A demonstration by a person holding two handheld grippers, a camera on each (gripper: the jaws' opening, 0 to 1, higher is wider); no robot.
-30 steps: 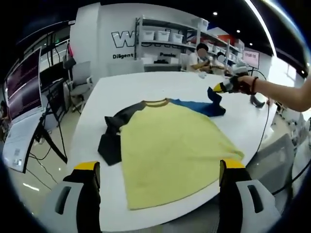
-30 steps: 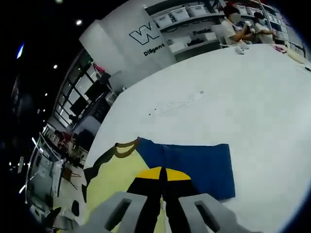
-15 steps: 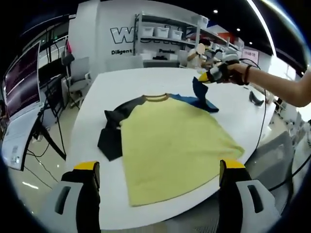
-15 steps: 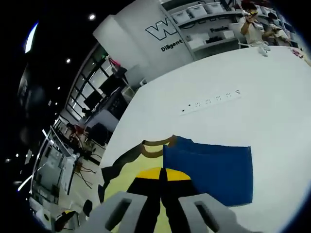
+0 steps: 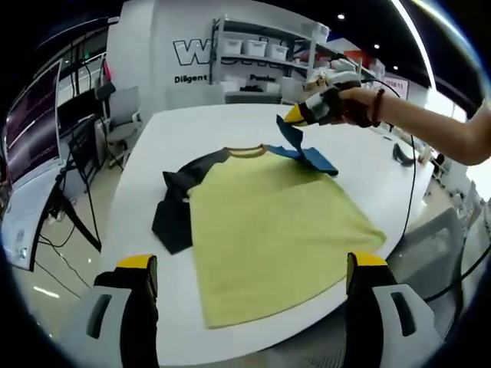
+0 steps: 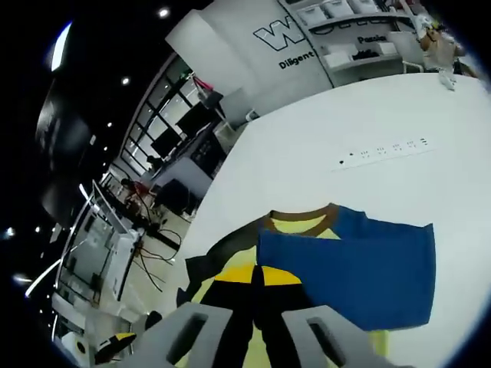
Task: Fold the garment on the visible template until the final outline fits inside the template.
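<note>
T-shirt spread flat on your white table.
Your right gripper pinches its blue sleeve aloft; your left gripper hangs wide, empty.

A big white tabletop with rounded corners carries everything. A yellow shirt lies flat on it, front side down or up I cannot tell. The shirt has a brown collar and reaches close to the near edge of the tabletop. Its black sleeve lies bunched up on the tabletop beside the yellow part. Its blue sleeve rests partly on the tabletop, and one end is lifted off it. In the right gripper view, a white power strip lies on the bare tabletop well beyond the shirt. A small dark thing lies near the far side edge.
</note>
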